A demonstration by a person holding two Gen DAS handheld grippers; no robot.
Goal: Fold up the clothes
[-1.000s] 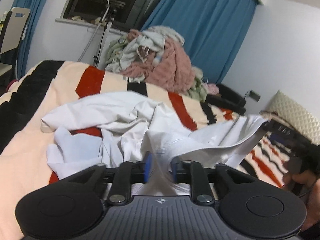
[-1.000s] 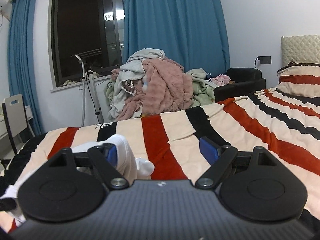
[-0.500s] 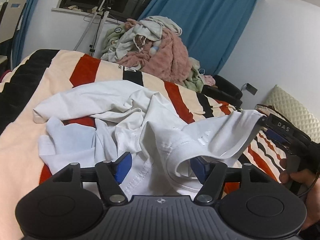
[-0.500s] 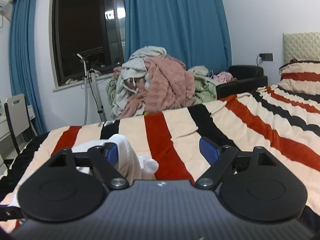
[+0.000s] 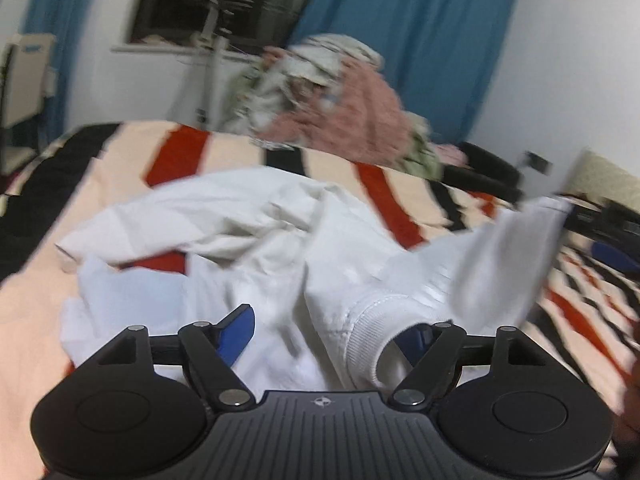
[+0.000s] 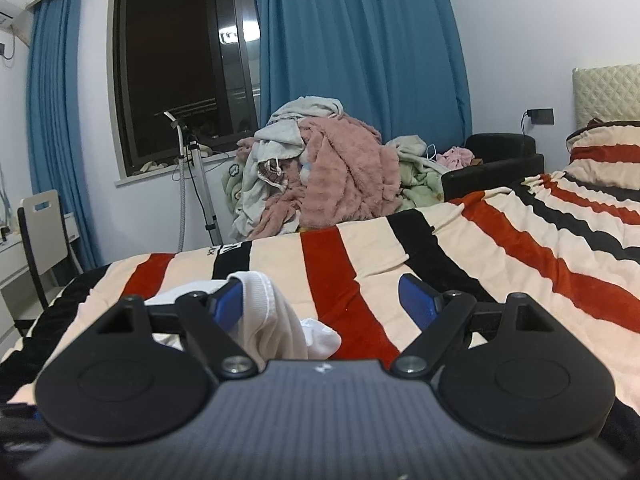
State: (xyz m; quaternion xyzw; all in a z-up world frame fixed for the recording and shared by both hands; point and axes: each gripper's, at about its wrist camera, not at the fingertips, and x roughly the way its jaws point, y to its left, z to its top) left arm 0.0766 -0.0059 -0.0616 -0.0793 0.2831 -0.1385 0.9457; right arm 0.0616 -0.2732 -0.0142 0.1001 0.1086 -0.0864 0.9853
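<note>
Left gripper (image 5: pixel 326 330) first: its blue fingers (image 5: pixel 236 330) are spread wide and grip nothing, though the ribbed collar (image 5: pixel 370 338) of the crumpled white cotton T-shirt (image 5: pixel 248 236) loops over the right-hand one. The view is smeared, so fine detail is lost. Right gripper (image 6: pixel 326 300) is spread wide too, holding nothing; a ribbed white hem (image 6: pixel 260 300) leans on the inner face of its left finger, whether any weight hangs there I cannot tell. The shirt looks light, limp and quick to slump, so that thicker ribbed edging seems the surest hold. Beyond the fingers the rest lies bunched on the red, black and cream striped bed blanket (image 6: pixel 460 256). Farther off, a heap of pink and pale laundry (image 6: pixel 328 176).
</note>
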